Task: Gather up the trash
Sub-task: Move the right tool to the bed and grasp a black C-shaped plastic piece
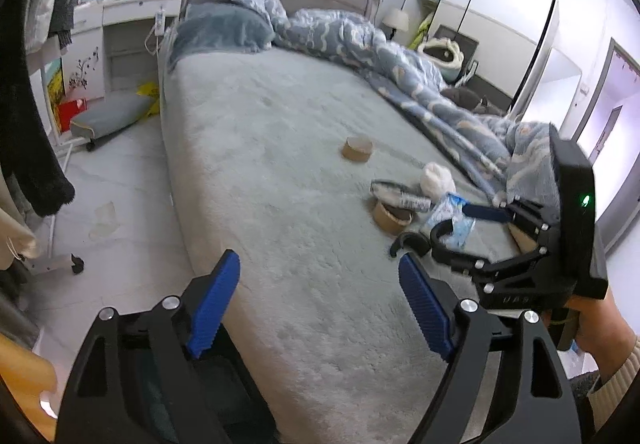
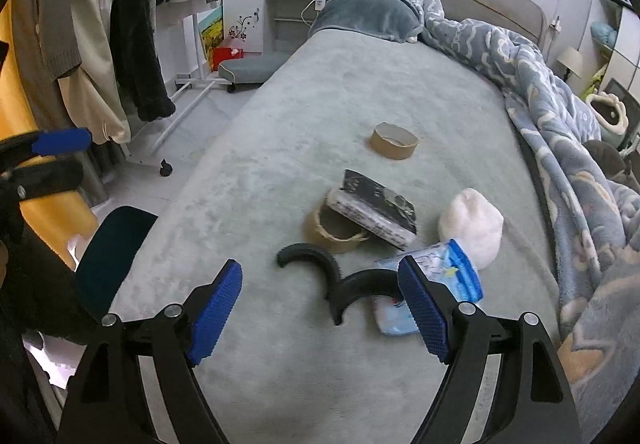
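Note:
Trash lies on the grey bed (image 2: pixel 280 148): a cardboard tape ring (image 2: pixel 395 141), a second cardboard ring (image 2: pixel 334 230) under a black-and-white packet (image 2: pixel 378 210), a white crumpled wad (image 2: pixel 472 226), a blue-white wrapper (image 2: pixel 440 268) and a black curved S-shaped piece (image 2: pixel 332 276). My right gripper (image 2: pixel 320 308) is open and empty, just short of the black piece and the wrapper. My left gripper (image 1: pixel 320 304) is open and empty over the bed's near edge. The right gripper (image 1: pixel 460 228) shows in the left wrist view by the wrapper (image 1: pixel 452 220).
A crumpled blue duvet (image 2: pixel 552 92) runs along the bed's right side, a pillow (image 2: pixel 368 16) at the head. A clothes rack with hanging coats (image 2: pixel 120 24) and a wheeled stool (image 2: pixel 248 70) stand left on the floor. A dark blue chair seat (image 2: pixel 112 252) is near left.

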`<state>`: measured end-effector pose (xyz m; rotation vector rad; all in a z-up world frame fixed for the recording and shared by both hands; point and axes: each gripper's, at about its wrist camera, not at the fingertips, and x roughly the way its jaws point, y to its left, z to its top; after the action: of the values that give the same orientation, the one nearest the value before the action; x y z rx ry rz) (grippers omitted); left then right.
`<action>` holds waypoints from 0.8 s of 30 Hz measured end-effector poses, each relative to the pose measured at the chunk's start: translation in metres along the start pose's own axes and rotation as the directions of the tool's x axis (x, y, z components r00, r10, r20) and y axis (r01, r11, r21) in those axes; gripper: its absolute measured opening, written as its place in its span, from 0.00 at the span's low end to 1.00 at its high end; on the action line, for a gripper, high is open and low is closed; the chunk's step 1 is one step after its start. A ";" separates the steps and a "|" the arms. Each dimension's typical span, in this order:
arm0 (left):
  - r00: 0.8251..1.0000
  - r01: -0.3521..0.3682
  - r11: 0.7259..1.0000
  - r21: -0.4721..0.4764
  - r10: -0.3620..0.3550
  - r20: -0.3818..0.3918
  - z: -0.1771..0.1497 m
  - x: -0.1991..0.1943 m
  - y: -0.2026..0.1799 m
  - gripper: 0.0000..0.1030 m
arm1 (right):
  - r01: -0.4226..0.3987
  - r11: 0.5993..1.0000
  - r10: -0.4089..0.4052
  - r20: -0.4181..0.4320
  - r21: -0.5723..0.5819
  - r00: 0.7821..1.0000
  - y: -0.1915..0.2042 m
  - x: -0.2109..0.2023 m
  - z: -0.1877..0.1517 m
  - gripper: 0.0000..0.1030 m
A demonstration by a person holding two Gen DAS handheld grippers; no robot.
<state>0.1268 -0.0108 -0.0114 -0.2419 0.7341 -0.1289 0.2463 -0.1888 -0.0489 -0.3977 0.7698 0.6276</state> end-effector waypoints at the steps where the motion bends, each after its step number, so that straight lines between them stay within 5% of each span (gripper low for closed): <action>1: 1.000 0.006 1.000 -0.003 -0.006 -0.017 -0.001 0.005 -0.002 0.81 | -0.003 1.000 0.003 0.002 0.004 1.000 -0.003 0.001 -0.001 0.80; 16: 0.992 0.046 0.999 -0.010 -0.047 -0.115 -0.009 0.043 -0.022 0.81 | -0.050 0.999 0.049 -0.047 -0.012 0.998 -0.025 0.030 -0.008 0.80; 18: 0.992 0.052 0.999 -0.004 -0.052 -0.118 -0.008 0.046 -0.025 0.81 | -0.051 0.999 0.050 -0.050 -0.016 0.997 -0.026 0.030 -0.008 0.69; 24: 0.992 0.062 0.998 0.021 -0.059 -0.113 -0.009 0.053 -0.035 0.82 | -0.045 0.999 0.043 -0.058 -0.025 0.997 -0.028 0.032 -0.011 0.64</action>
<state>0.1584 -0.0567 -0.0429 -0.2347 0.8370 -0.2109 0.2765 -0.2035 -0.0766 -0.4252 0.8272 0.6702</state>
